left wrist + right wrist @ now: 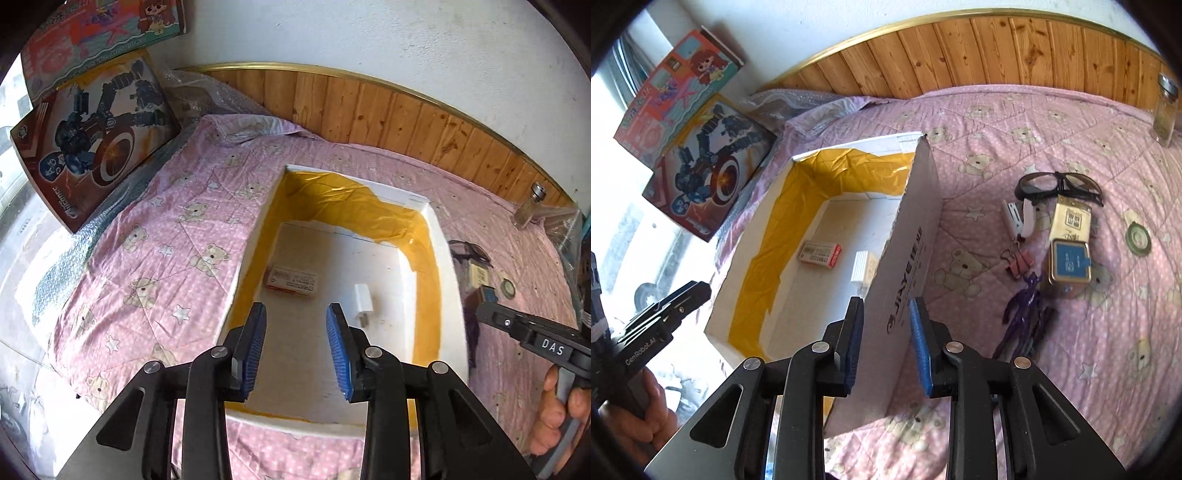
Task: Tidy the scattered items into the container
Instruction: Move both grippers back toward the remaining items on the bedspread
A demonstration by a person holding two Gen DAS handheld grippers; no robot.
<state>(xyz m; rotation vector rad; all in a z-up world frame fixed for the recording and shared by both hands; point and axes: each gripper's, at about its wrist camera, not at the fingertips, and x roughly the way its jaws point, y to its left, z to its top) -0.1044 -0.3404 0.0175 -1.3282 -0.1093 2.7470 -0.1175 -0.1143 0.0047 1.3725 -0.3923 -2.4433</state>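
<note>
Both grippers, left (296,345) and right (886,343), are hanging wide open, gripping nothing. White box (916,236) is sitting yellow-taped inside, holding a carton (820,253) and adapter (862,271).

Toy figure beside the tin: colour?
Dark purple toy figure, glossy; shows best in the right wrist view.

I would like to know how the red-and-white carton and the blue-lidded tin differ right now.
The red-and-white carton lies inside the white box; the blue-lidded tin sits outside on the pink quilt. The carton is flat and paper-like; the tin looks metallic with rounded corners. Both are small and rectangular.
</note>
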